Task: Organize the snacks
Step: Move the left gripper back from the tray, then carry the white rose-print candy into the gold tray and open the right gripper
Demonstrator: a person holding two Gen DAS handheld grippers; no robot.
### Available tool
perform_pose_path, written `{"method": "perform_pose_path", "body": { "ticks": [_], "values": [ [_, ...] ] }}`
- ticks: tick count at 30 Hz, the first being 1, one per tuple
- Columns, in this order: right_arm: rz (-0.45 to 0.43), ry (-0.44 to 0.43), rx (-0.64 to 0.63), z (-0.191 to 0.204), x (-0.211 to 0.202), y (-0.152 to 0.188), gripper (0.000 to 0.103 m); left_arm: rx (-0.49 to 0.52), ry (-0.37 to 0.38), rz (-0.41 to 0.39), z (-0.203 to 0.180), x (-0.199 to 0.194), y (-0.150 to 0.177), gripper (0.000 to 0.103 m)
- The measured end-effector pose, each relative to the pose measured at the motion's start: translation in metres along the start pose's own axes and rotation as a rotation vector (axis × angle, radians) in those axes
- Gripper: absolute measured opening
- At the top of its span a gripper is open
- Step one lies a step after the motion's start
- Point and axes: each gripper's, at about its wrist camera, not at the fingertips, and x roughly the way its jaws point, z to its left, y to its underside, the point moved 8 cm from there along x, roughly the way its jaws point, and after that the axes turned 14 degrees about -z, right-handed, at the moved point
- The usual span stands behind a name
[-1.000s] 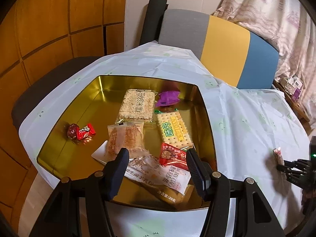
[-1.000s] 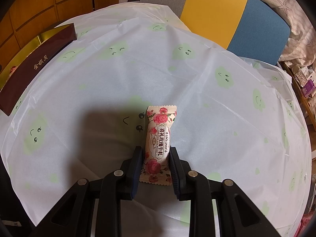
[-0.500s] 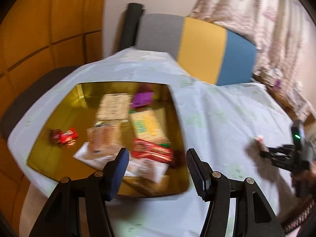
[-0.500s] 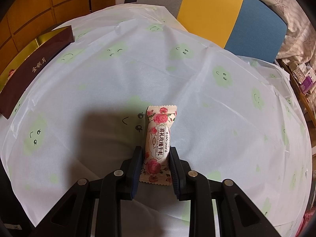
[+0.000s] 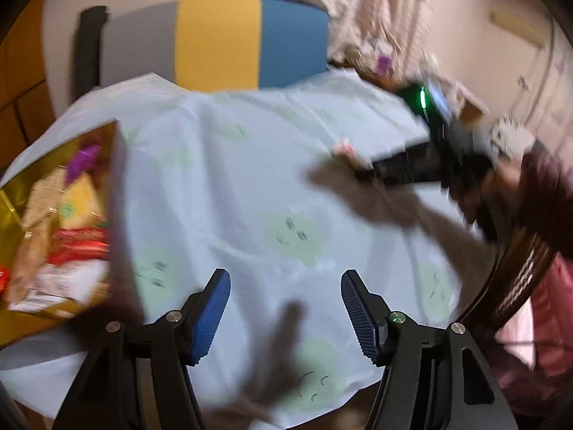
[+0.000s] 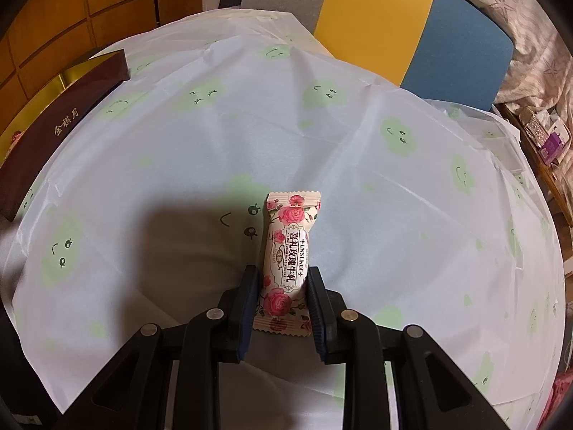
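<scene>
The left hand-held gripper (image 5: 285, 310), jaws apart and empty, has swung away from the gold tin (image 5: 14, 193); the right hand-held gripper (image 6: 282, 299) stays clamped on the rose nougat (image 6: 288, 256), ready for boxing.

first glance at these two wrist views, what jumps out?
The rose-print nougat packet, pinched between the right gripper jaws over the white smiley-face tablecloth, dominates the right wrist view. In the blurred left wrist view, the left gripper is open over bare cloth, with the gold tin of snacks at the far left. Behind the table stands a grey, yellow and blue chair back.
</scene>
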Motion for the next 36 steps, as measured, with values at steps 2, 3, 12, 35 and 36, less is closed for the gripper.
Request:
{"method": "perform_pose_path", "body": {
  "ticks": [2,3,12,35,36],
  "values": [
    [0.002,0.002,0.016,-0.001,0.000,0.000,0.027,0.013,0.002,0.020,-0.004,0.009,0.011,0.065],
    [0.007,0.005,0.024,-0.002,0.000,0.000,0.027,0.006,0.000,0.028,-0.004,0.014,0.015,0.065],
    [0.022,0.047,0.080,-0.005,0.002,-0.003,0.026,-0.095,-0.033,-0.005,0.013,0.020,0.019,0.062],
    [0.027,-0.362,-0.006,0.141,-0.020,-0.096,0.025,-0.100,0.015,-0.077,0.009,0.025,0.022,0.070],
    [0.026,-0.395,-0.028,0.153,-0.023,-0.101,0.025,-0.099,0.016,-0.077,0.008,0.024,0.022,0.070]
  ]
}}
